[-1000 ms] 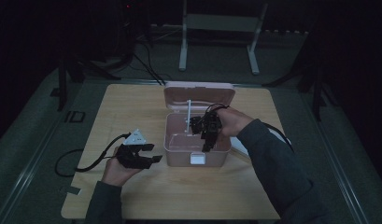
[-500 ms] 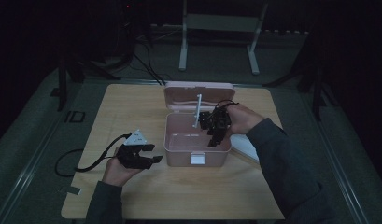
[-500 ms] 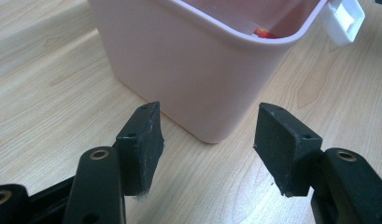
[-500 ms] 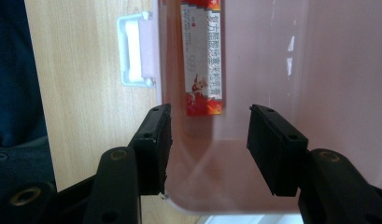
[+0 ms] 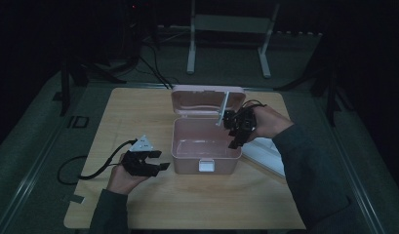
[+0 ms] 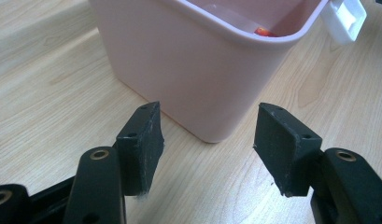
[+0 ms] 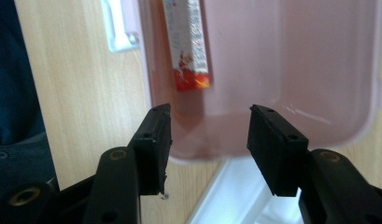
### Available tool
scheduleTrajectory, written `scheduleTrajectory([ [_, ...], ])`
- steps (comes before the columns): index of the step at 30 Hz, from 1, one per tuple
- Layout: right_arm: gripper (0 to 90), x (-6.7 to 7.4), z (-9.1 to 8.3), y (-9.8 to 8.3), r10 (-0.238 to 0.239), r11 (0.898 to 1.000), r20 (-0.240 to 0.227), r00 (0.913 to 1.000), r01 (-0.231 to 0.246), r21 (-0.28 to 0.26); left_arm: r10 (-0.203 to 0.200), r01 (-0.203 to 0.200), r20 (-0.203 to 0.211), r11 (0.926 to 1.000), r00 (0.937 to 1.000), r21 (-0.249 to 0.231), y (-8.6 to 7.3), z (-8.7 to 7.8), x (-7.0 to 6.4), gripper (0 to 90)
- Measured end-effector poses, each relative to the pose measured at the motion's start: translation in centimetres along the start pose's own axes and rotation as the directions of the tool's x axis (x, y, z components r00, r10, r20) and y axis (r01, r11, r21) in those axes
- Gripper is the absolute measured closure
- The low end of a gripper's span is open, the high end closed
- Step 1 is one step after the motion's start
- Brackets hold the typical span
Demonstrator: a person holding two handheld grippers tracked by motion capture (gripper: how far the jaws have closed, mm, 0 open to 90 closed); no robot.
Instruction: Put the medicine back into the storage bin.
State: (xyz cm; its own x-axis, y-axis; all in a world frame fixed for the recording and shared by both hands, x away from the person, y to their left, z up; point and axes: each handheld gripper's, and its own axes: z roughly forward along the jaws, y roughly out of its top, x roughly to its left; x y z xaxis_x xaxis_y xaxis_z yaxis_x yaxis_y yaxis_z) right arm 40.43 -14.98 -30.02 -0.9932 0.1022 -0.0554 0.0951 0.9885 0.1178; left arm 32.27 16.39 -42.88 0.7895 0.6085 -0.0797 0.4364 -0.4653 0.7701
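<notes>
At the near edge of the desk (image 5: pixel 197 204) we hold the left gripper (image 5: pixel 147 163) low beside the pink box (image 5: pixel 205 152), jaws spread wide and empty, aimed at the box's near corner; it sits where it did a second ago. Its white latch (image 5: pixel 205 166) hangs at the front wall.

Over the box's right rim the right gripper (image 5: pixel 237 131) has drawn back from the interior toward the right wall, jaws wide with nothing between them. In the right gripper view a flat packet (image 7: pixel 187 42) with a red-orange end lies inside the box against one wall; we judge it has just been dropped there, so the placing step looks done and closing the box would come next.

Beside the box on the right, a white tray-like piece (image 5: pixel 265 155) lies under our right sleeve; we cannot tell what it is. Behind, the lid (image 5: pixel 207 100) stands open, with a thin white strip (image 5: pixel 222 108) leaning across it, which may foul the closing. Beyond the desk, a stand's legs (image 5: pixel 226 39) in the dark.
</notes>
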Motion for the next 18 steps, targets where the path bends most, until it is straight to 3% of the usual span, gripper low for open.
scheduleTrajectory([
  [8, 49.6, -0.6, -0.7, -2.4, 0.057, 0.998, 0.017, 0.9982, -0.057, -0.012, 0.001, -0.001, -0.001, 1.0, 1.0, -0.002, 0.0, 0.0, 0.0, 41.4],
  [11, 49.2, -1.4, -1.1, -4.5, 0.104, 0.995, 0.021, 0.9944, -0.103, -0.016, 0.0, 0.0, 0.0, 1.0, 1.0, -0.004, 0.0, 0.0, 0.0, 41.4],
  [18, 50.4, -2.3, -1.3, -6.6, 0.152, 0.988, 0.028, 0.988, -0.151, -0.021, 0.004, -0.004, 0.0, 1.0, 1.0, 0.0, 0.0, 0.0, 0.0, 41.4],
])
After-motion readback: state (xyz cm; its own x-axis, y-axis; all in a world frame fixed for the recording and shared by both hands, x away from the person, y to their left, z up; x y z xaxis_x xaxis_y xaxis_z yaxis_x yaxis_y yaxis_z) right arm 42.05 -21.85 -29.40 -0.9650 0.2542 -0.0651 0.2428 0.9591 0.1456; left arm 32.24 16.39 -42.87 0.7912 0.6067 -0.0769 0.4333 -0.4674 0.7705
